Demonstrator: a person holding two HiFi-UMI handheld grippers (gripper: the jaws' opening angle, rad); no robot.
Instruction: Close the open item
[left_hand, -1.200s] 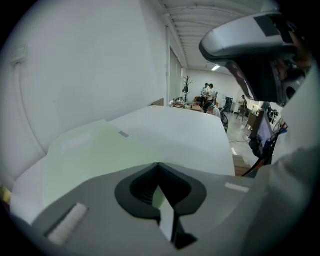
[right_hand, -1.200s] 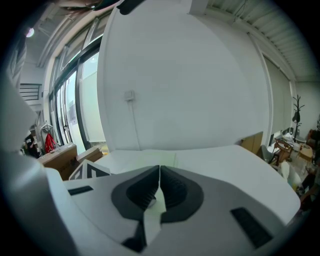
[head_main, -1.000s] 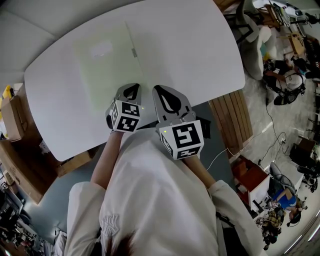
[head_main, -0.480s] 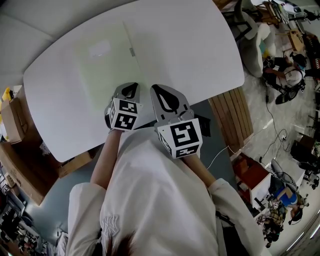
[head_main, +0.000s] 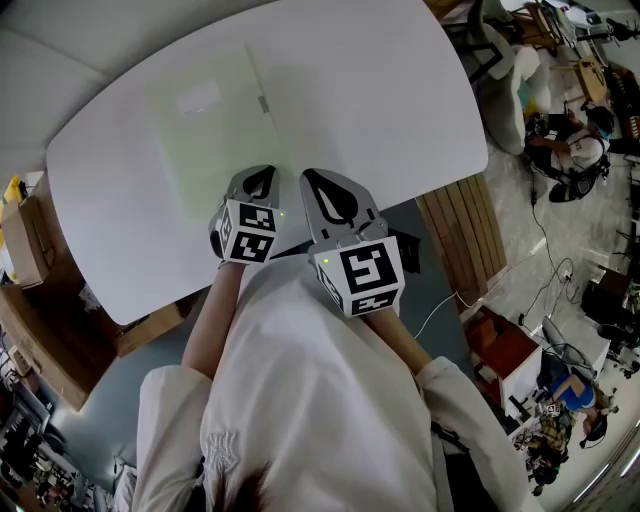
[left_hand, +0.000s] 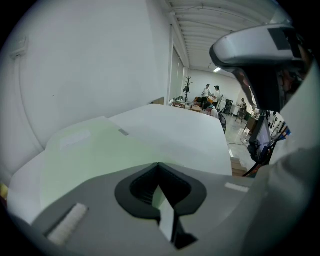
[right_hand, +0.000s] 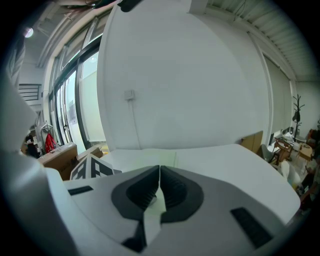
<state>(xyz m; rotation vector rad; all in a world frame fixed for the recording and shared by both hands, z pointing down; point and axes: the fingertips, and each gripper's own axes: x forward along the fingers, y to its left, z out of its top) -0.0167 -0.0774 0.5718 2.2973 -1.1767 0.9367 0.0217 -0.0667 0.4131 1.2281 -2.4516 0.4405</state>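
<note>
Head view: one white desk (head_main: 400, 90), one folder (head_main: 205, 140) lying open and flat on it at upper left of the frame. The left half is pale green, there's a small grey tab on the fold, and the right half is so white it blends into the desk.

There are two grippers, one marker cube on each, side by side at mid-frame over the desk's near edge. Both forearms come up from the bottom of the frame, and both grippers point toward the top.

The left gripper (head_main: 262, 172) sits at the folder's lower right corner and dips steeper than the right gripper (head_main: 308, 173). Can't tell if it touches the page.

In the gripper views both sets of jaws are pressed together, tips meeting, with nothing between them.
</note>
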